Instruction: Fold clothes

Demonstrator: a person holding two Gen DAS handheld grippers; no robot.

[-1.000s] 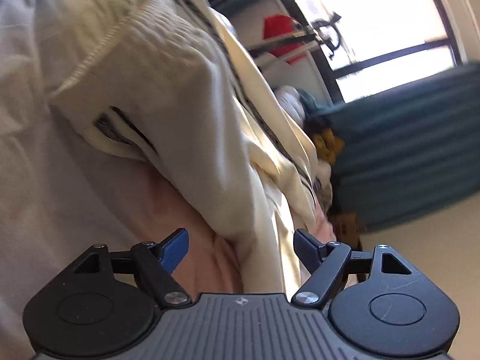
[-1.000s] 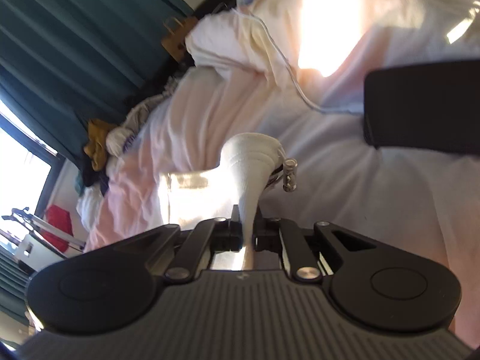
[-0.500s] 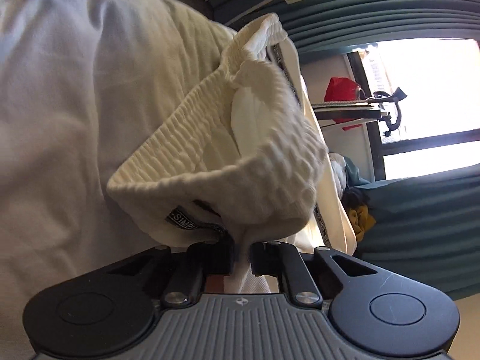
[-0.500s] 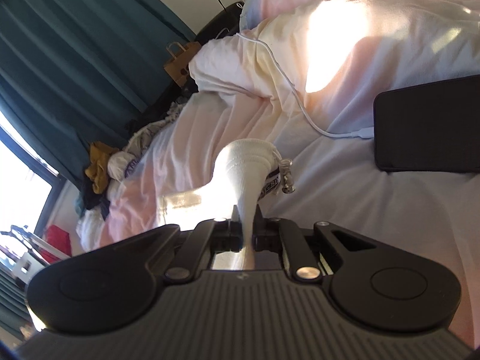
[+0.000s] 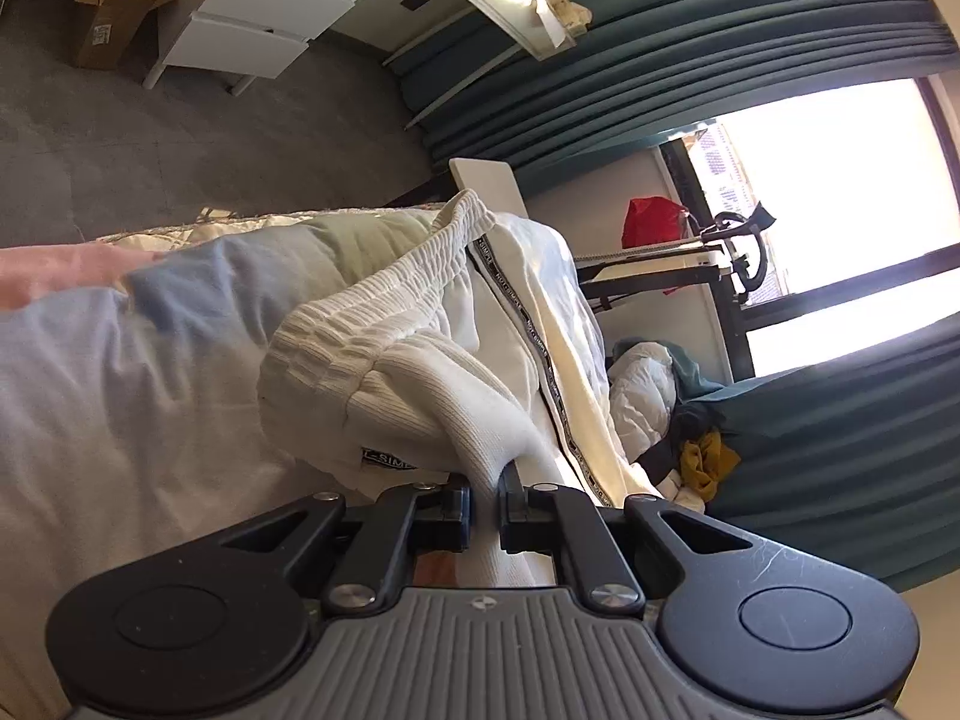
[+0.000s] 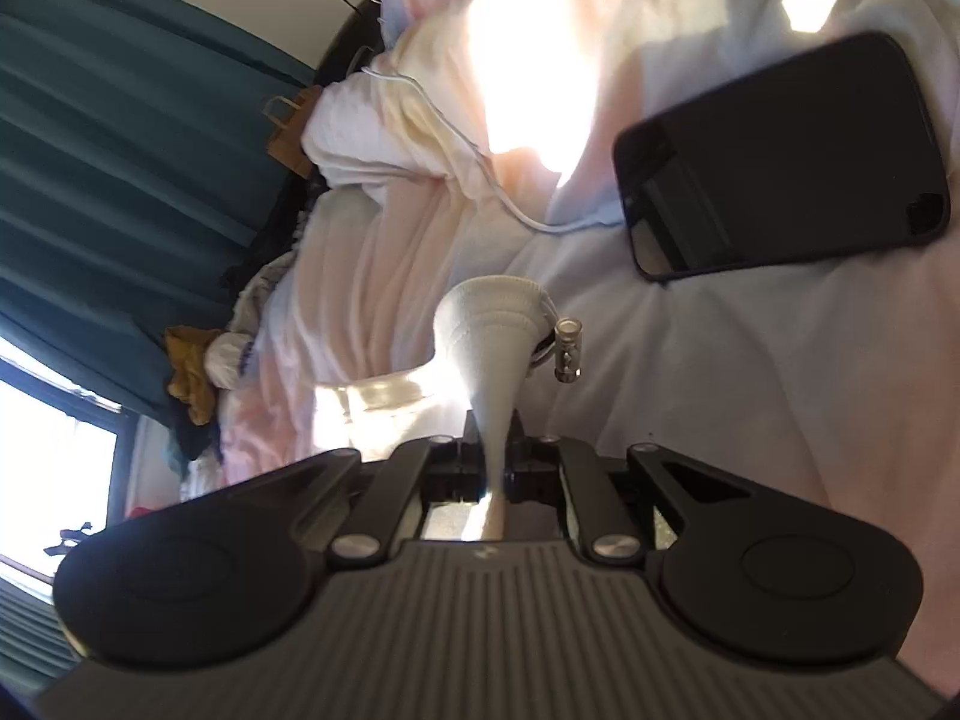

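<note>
A pair of cream-white pants [image 5: 432,360] with a ribbed elastic waistband and a dark lettered side stripe hangs over the bed. My left gripper [image 5: 486,495] is shut on the waistband, which bunches up in front of it. My right gripper [image 6: 493,459] is shut on another part of the white waistband [image 6: 489,330], which fans out above the jaws. A drawstring with a metal tip [image 6: 567,348] dangles beside it.
The bed has pale pink-white bedding [image 6: 720,372]. A black phone [image 6: 780,156] with a white cable [image 6: 480,162] lies on it. Teal curtains [image 5: 840,420], a bright window, a clothes pile [image 5: 696,450], white drawers [image 5: 252,18] and grey carpet surround the bed.
My left gripper closed on the waistband and lifted it, and its view swung toward the floor and drawers. My right gripper kept its hold and shifted closer to the phone.
</note>
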